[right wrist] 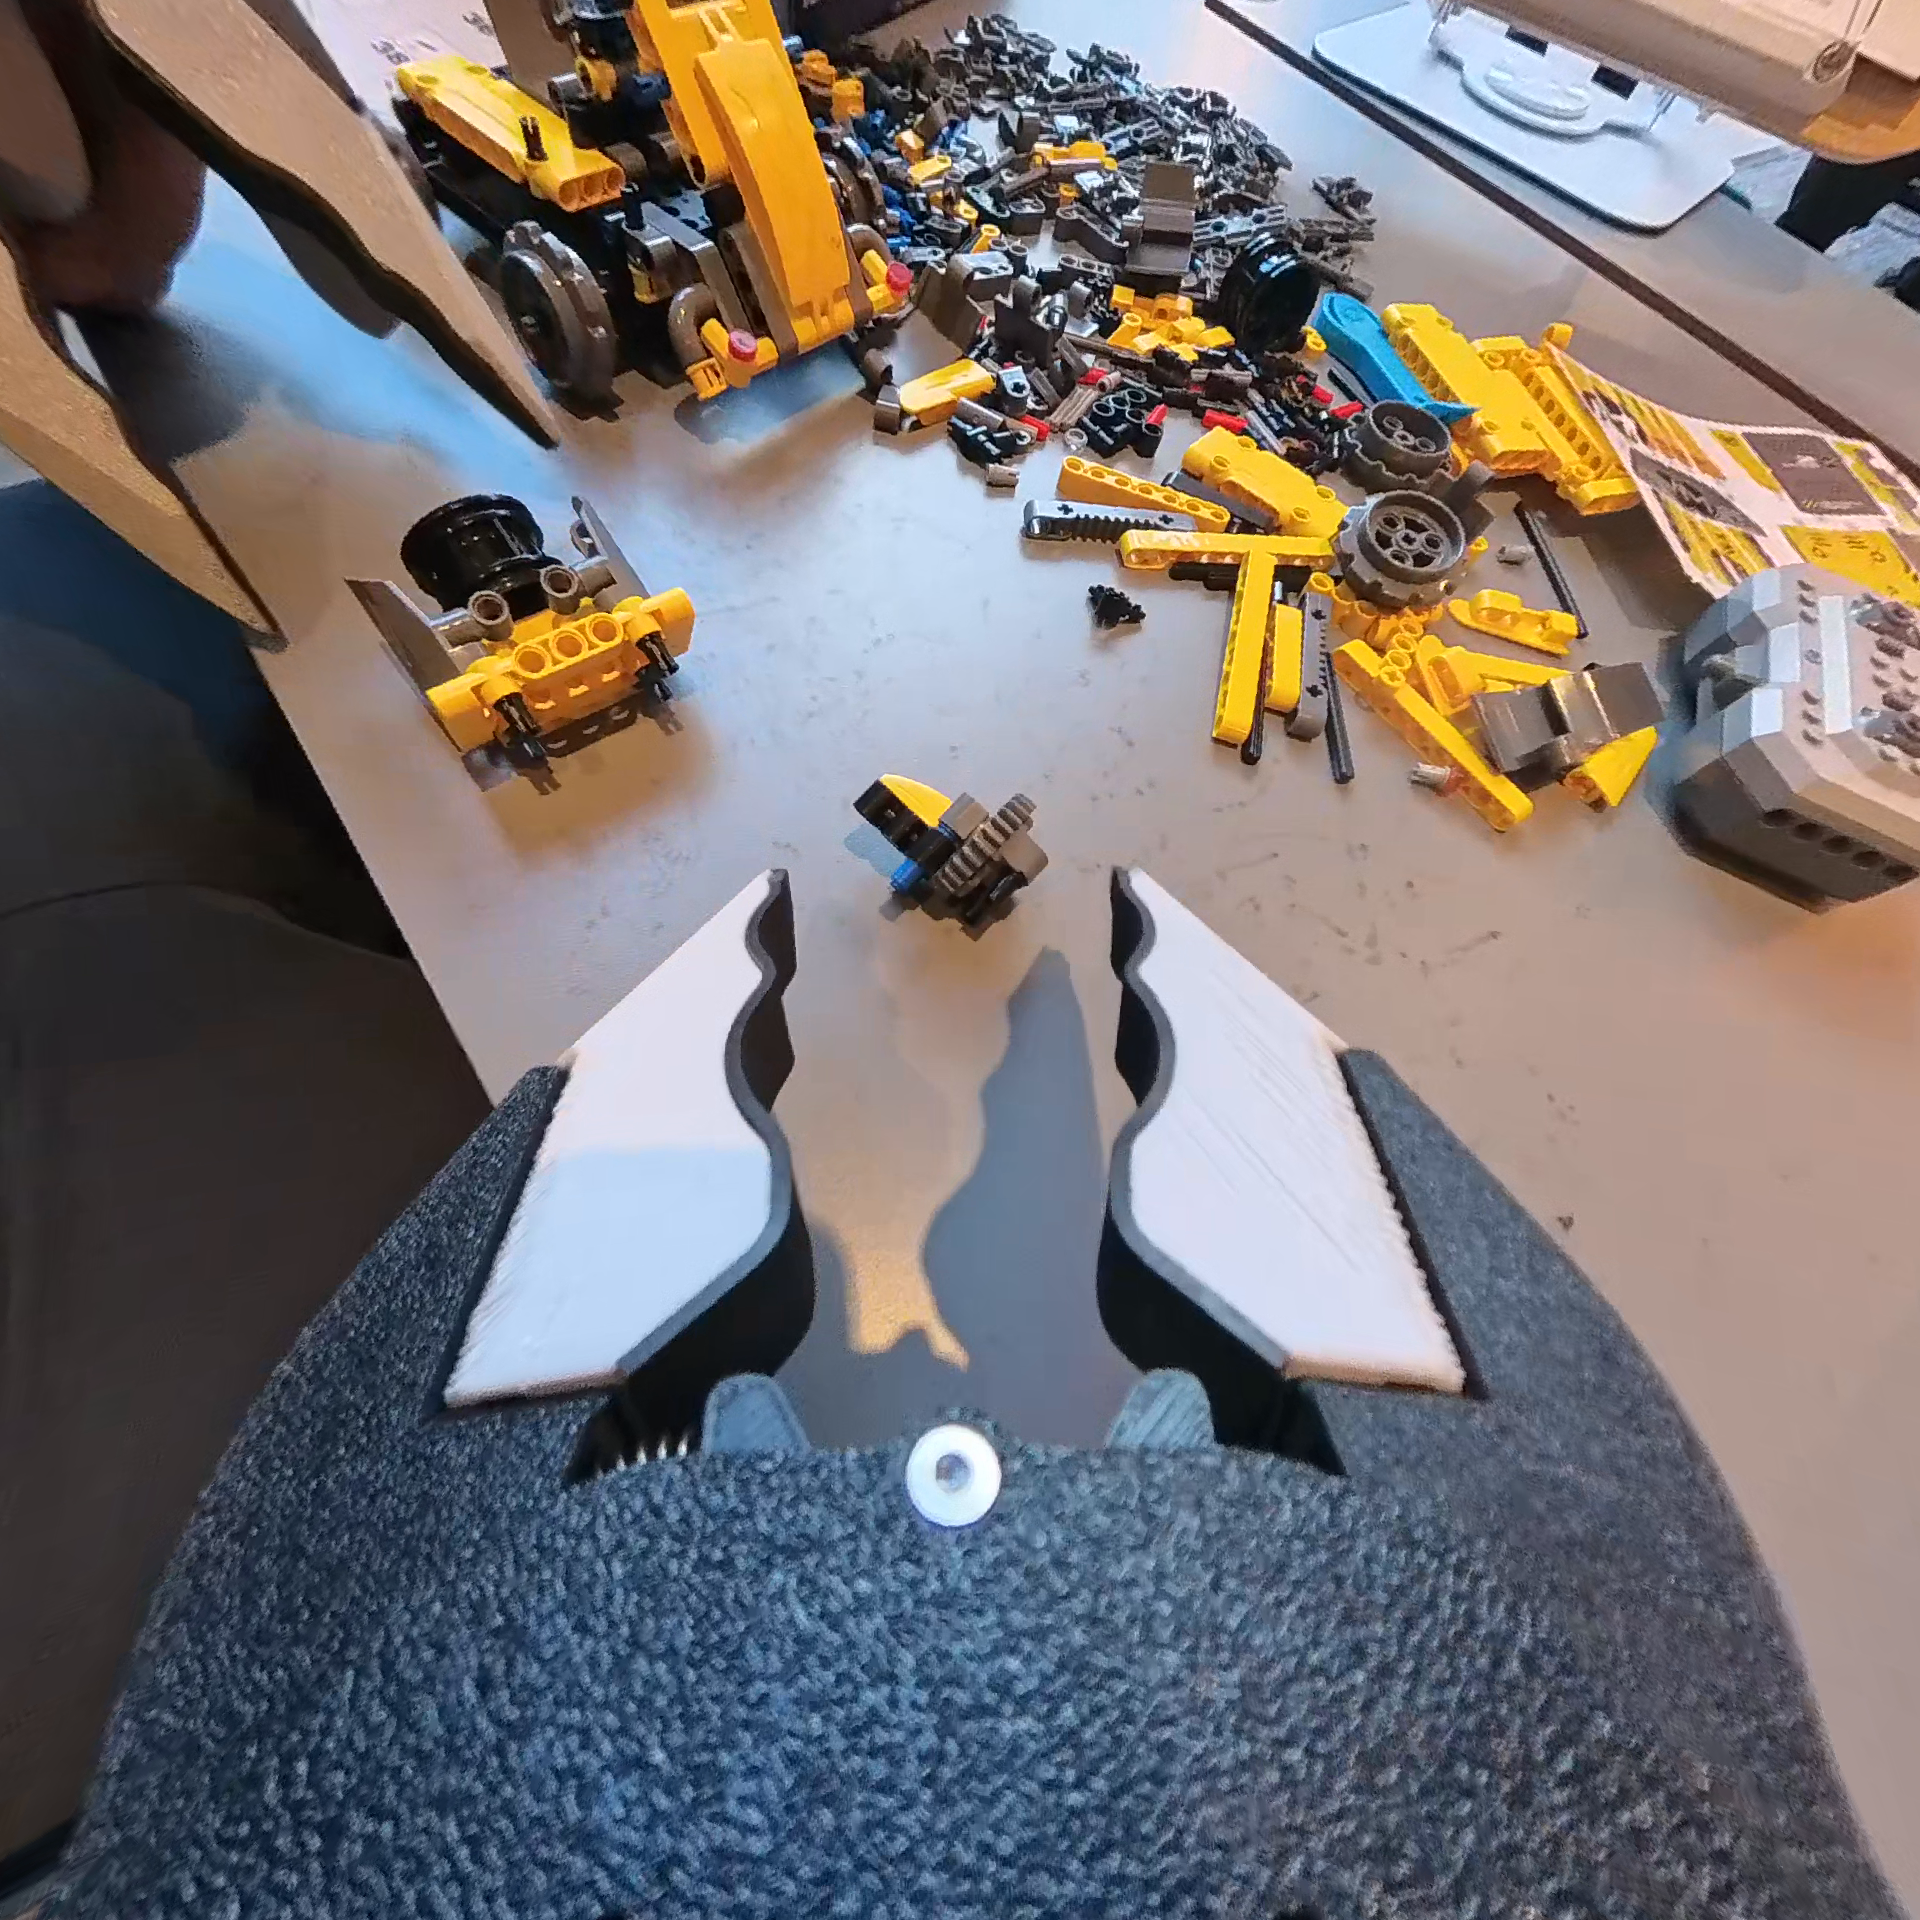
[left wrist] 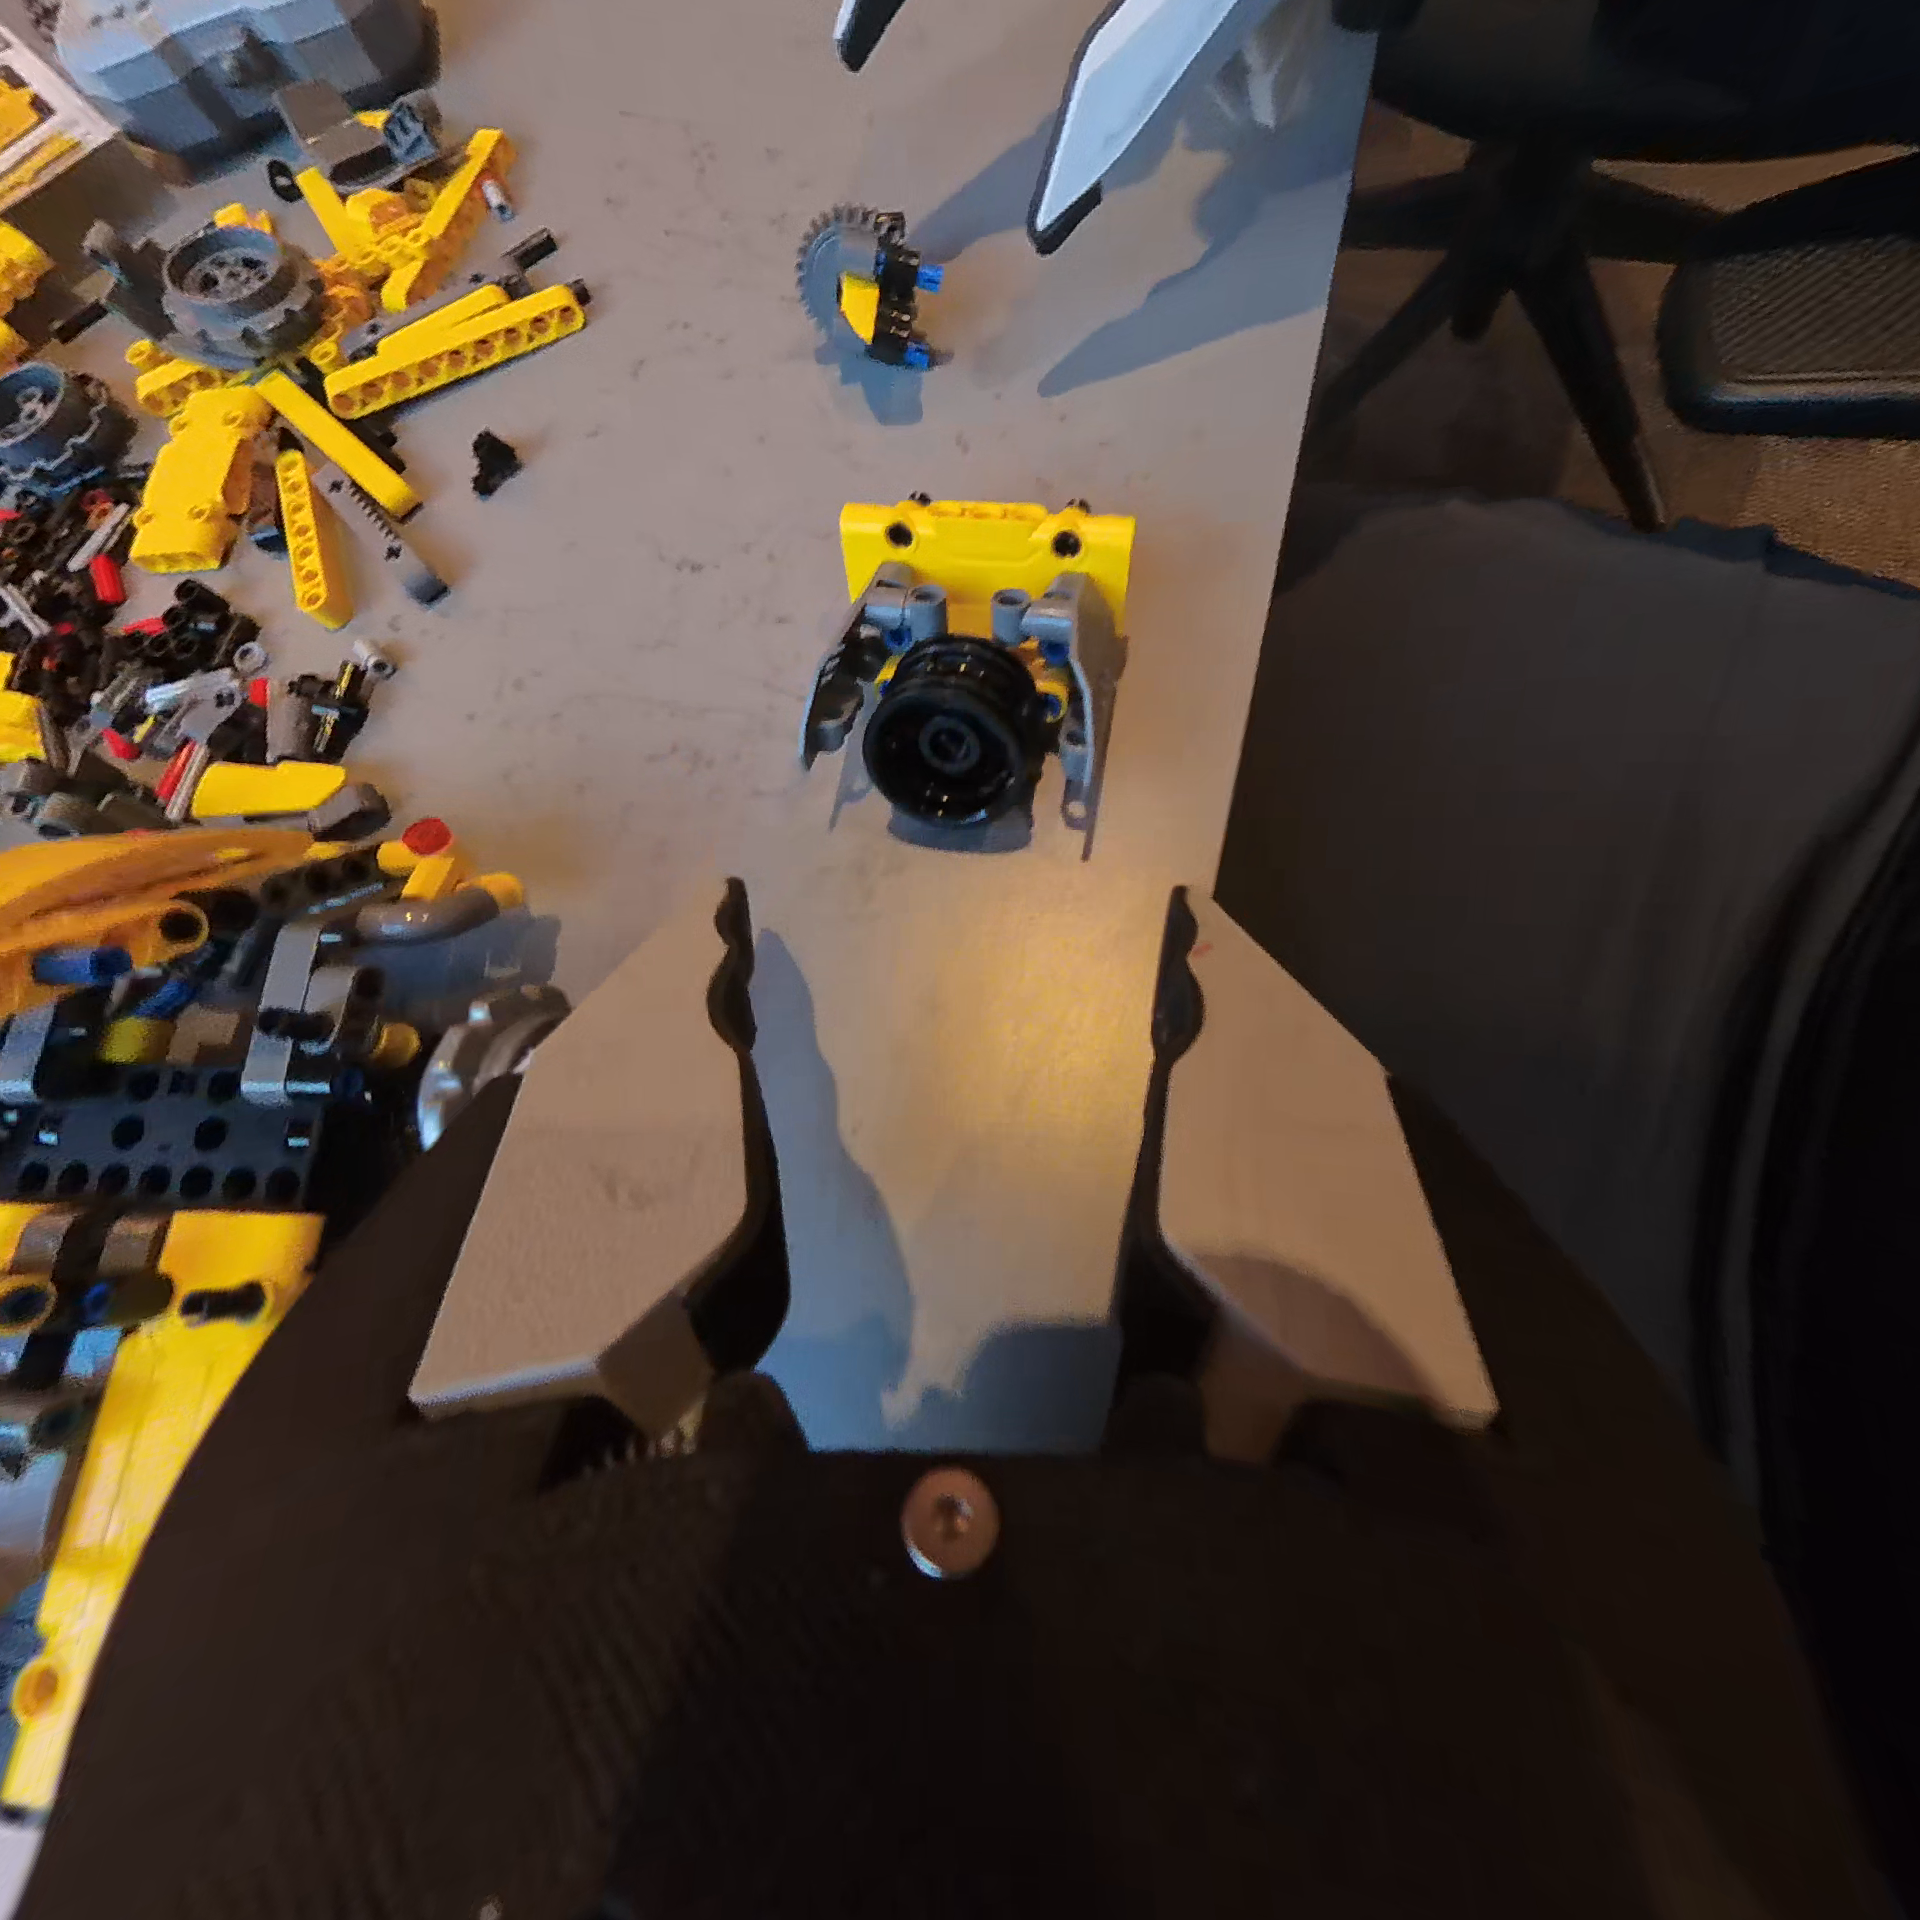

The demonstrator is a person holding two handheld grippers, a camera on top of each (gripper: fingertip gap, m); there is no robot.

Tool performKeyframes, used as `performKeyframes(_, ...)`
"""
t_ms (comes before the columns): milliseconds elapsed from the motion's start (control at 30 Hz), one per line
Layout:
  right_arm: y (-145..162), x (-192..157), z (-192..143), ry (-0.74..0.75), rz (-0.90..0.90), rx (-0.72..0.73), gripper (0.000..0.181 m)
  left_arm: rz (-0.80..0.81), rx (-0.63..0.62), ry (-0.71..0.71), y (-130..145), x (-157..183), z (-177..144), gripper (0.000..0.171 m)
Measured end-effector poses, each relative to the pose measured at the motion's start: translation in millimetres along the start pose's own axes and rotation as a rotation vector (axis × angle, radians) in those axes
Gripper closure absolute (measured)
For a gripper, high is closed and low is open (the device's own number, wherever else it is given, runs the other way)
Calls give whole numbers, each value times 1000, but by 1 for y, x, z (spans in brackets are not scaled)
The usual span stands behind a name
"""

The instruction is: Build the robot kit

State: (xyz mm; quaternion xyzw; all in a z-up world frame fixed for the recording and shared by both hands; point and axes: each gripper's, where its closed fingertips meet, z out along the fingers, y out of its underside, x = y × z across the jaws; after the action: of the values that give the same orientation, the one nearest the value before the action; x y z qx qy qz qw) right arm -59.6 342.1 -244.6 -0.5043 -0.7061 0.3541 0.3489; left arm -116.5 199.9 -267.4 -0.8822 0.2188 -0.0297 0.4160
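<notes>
My left tool (left wrist: 951, 904) and right tool (right wrist: 951, 894) are both wide apart, empty. The little gear piece (right wrist: 951, 852) could tip if I bump it.

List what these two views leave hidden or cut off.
- Left wrist view: the yellow and black brick-built vehicle is cut by the left edge and partly hidden by the left gripper body.
- Right wrist view: the grey blocky hub is cut by the right edge.
- Both views: parts in the loose yellow and black brick pile are too small to identify.
</notes>
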Motion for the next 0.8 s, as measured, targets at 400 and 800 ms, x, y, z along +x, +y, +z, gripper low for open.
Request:
performKeyframes(400,1,2,24,-41,24,-87,130,-50,-10,18,2,-1,0,97)
performKeyframes(800,2,1,27,51,-134,-115,148,-87,-11,61,-4,7,1,115)
